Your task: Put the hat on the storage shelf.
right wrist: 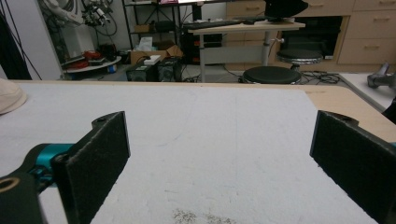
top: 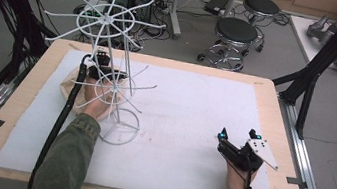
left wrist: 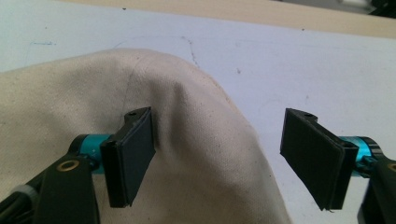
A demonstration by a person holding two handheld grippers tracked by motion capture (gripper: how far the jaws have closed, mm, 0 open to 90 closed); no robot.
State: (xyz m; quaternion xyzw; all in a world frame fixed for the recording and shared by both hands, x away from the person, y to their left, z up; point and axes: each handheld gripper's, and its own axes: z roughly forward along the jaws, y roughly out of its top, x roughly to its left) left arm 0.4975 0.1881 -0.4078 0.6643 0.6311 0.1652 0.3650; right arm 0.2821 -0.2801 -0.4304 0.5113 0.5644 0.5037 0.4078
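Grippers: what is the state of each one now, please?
Left gripper: open, fingers astride the beige cloth hat, not pressing it.
Right gripper: open, holding nothing.

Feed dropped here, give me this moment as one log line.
left gripper: jaws open over cream cloth, not gripping | right gripper: jaws open, nothing between, on white mat | wire rack: upright beside cloth

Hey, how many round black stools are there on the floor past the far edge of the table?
2. The nearer stool stands just beyond the table's far edge, right of centre; the other stool is farther back, slightly to its right. More may be hidden out of frame.
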